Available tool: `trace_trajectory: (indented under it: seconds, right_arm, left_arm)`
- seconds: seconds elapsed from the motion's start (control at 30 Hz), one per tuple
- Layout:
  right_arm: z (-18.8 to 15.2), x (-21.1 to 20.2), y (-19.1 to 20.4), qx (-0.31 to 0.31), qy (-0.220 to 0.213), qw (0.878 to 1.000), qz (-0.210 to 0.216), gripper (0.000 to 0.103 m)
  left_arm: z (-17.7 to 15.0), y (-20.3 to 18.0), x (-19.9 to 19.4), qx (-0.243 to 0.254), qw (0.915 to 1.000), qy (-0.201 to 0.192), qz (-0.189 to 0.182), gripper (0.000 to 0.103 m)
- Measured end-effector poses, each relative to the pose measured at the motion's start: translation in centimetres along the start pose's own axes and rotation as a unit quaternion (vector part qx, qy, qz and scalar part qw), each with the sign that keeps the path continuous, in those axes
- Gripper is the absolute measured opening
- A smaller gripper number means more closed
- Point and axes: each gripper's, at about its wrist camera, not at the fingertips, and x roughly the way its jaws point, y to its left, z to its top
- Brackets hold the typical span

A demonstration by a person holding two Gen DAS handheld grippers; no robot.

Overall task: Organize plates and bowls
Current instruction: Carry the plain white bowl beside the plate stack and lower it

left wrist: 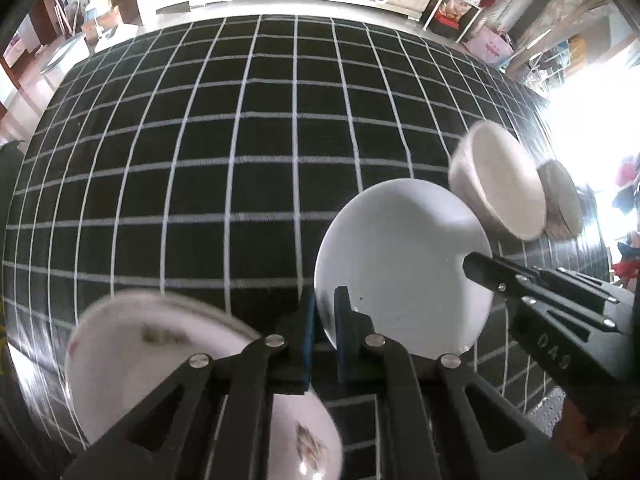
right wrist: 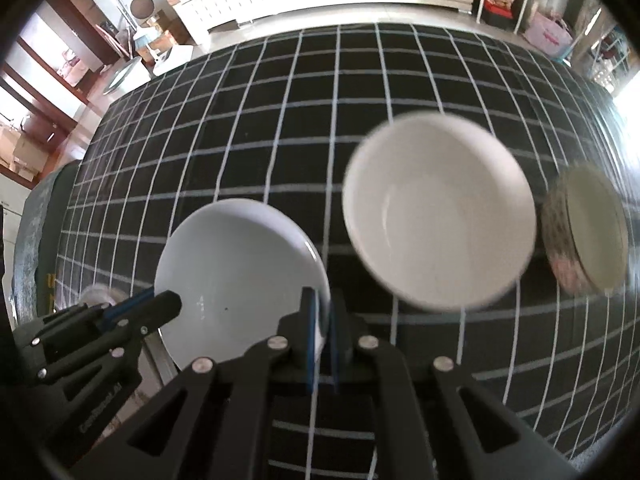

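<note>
Both tongs clamped on white bowl (left wrist: 400,264) rim; black grid tablecloth (left wrist: 240,160), cluttered rm.

Both views are bright and daylit. Strong light enters from the right of each claw and burns the right edge of the left wrist view to white. Fisheye distortion bows the counter (left wrist: 240,140) grid lines outward, and a dark vignette rings each frame. The floral bowl (left wrist: 132,360) left of the left claw (left wrist: 325,320) is motion-blurred. Beyond and right of the right claw (right wrist: 324,320), the cream bowl (right wrist: 440,212) and patterned bowl (right wrist: 588,232) have smeared rims. The claw links are sharp.
</note>
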Motion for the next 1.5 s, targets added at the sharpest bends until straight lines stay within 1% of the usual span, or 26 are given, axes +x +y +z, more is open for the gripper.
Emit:
trace_trajectory:
  seconds: [0.1,0.2,0.3,0.37,0.53,0.6,0.73,0.83,0.93,1.03,1.23,1.4,1.5]
  right_arm:
    - [-2.2,-0.4,-0.2,-0.001,0.005,1.0,-0.009,0.009]
    - [-4.0,-1.0,-0.1,-0.005,0.007,1.0,-0.013,0.009]
    - [-5.8,-1.6,-0.6,0.001,0.01,1.0,-0.013,0.009]
    - [-7.0,-2.1,-1.0,0.006,0.01,1.0,-0.013,0.009]
    - [-8.6,-3.1,-1.7,0.004,0.011,1.0,-0.021,0.009]
    - [-9.5,-3.5,-2.1,0.009,0.01,1.0,-0.022,0.009]
    - [-11.0,-4.0,-2.4,0.004,0.005,1.0,-0.031,0.009]
    - [-11.1,-4.1,-2.7,0.007,0.005,0.999,-0.033,0.009]
    - [-11.4,-4.3,-3.2,0.009,0.005,0.999,-0.032,0.009]
    - [-12.1,-4.5,-3.0,0.009,0.006,0.999,-0.035,0.009]
    - [-12.2,-4.3,-2.6,0.012,0.008,0.999,-0.031,0.009]
    - [-12.8,-4.7,-2.6,0.009,0.005,0.999,-0.03,0.009]
    - [-13.0,-5.0,-2.7,0.012,0.004,1.0,-0.028,0.009]
  left_arm:
    - [-1.7,-0.9,-0.6,0.016,0.9998,0.0,0.007,0.008]
    - [-3.3,-1.4,-0.7,0.017,0.9998,0.008,0.009,0.008]
    - [-5.1,-2.2,-1.0,0.023,0.9996,0.007,0.013,0.008]
    - [-6.1,-2.9,-1.3,0.03,0.9995,0.004,0.009,0.008]
    - [-8.1,-3.9,-1.3,0.027,0.9996,0.009,-0.002,0.008]
    - [-9.0,-4.5,-1.3,0.03,0.9995,0.007,0.0,0.008]
    - [-9.9,-5.0,-1.5,0.031,0.9995,0.006,0.0,0.008]
    - [-10.3,-5.1,-1.7,0.032,0.9995,0.006,-0.003,0.008]
    - [-10.7,-5.4,-1.6,0.038,0.9993,0.003,0.001,0.008]
    - [-10.9,-5.5,-1.6,0.038,0.9992,0.008,-0.002,0.008]
    - [-11.3,-5.2,-1.8,0.042,0.9991,0.003,-0.008,0.008]
    - [-11.6,-5.4,-3.2,0.061,0.998,-0.014,0.005,0.008]
    - [-11.5,-4.9,-4.3,0.056,0.998,-0.029,0.011,0.008]
